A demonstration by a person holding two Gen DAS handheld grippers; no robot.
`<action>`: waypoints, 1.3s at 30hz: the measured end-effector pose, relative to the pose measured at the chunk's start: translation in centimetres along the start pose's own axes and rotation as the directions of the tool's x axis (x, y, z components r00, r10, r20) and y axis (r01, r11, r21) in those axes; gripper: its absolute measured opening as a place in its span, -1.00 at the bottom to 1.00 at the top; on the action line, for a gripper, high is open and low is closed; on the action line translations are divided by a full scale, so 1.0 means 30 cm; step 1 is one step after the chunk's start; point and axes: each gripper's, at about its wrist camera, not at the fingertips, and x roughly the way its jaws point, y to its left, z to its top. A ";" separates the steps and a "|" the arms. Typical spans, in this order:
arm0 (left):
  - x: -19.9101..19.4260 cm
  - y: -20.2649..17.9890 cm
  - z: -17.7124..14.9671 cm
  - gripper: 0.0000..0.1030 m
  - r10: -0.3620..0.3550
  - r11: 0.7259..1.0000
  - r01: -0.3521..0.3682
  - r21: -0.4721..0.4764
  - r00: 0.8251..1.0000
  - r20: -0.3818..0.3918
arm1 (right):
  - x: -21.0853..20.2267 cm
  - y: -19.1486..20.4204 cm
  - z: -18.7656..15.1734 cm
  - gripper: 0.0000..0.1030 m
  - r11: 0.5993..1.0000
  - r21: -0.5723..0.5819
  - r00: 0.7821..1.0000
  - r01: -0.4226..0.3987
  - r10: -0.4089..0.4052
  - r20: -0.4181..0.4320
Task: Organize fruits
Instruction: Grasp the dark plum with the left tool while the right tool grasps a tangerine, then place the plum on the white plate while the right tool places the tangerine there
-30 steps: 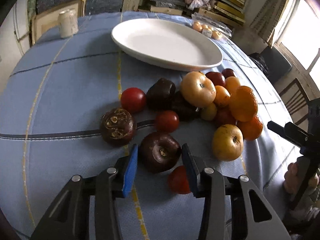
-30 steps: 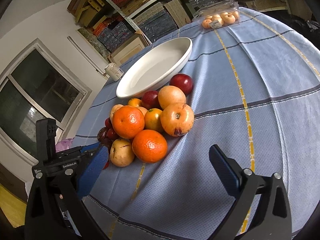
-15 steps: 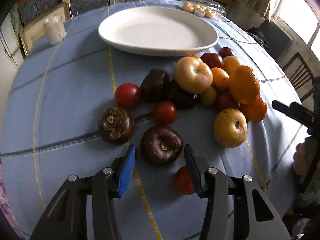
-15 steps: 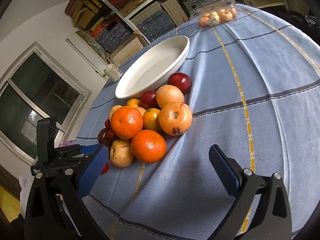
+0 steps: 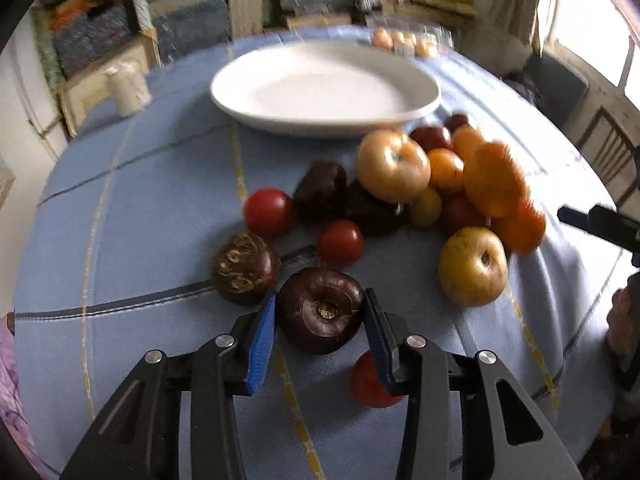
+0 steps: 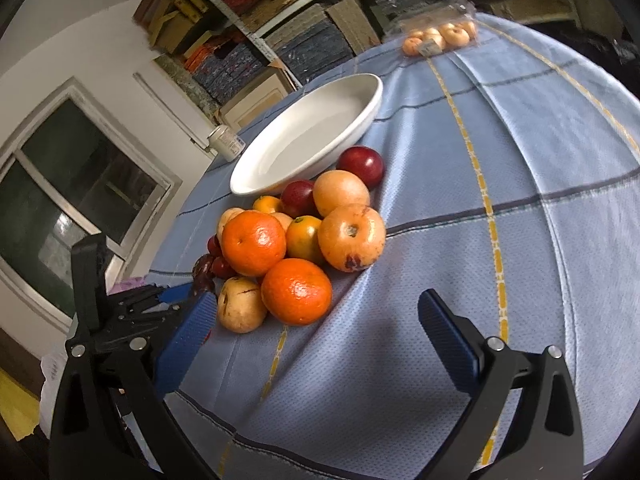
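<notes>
My left gripper (image 5: 320, 298) points down at a dark purple round fruit (image 5: 320, 310) on the blue cloth. Its jaws are closing, and both blue pads (image 5: 262, 344) touch the fruit's sides. A second dark fruit (image 5: 246, 268) lies just to the left, and a red tomato (image 5: 368, 384) sits under the right finger. Beyond lies a pile of apples (image 5: 392, 170), oranges (image 5: 494, 184) and tomatoes (image 5: 268, 212). Behind them stands a white plate (image 5: 320, 92) with nothing on it. My right gripper (image 6: 318, 296) is open wide, low by the oranges (image 6: 296, 292) with nothing between its fingers.
A white jar (image 5: 126, 88) stands at the table's far left and a clear pack of small fruits (image 6: 438, 38) at the far edge. Shelves with boxes rise behind the table. A chair (image 5: 608, 148) stands at the right, and a hand (image 5: 622, 320) shows at the right edge.
The left jaws widened a little, then came in against the dark purple fruit, and the wrist rolled slightly. The right gripper has stayed put.
</notes>
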 end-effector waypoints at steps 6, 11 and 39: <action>-0.048 0.003 -0.029 -0.17 -0.087 0.983 0.118 -0.142 0.974 0.211 | 0.025 0.106 -0.038 0.92 0.977 -0.190 0.995 0.096 -0.097 0.004; -0.038 -0.015 -0.025 -0.17 -0.124 0.979 0.155 -0.130 0.968 0.216 | 0.084 0.154 -0.037 0.74 0.952 -0.261 0.986 0.159 -0.167 -0.009; -0.195 -0.004 0.180 -0.17 -0.068 0.990 0.104 -0.091 0.940 0.334 | -0.092 0.287 0.285 -0.17 0.955 -0.262 0.974 0.138 -0.082 0.213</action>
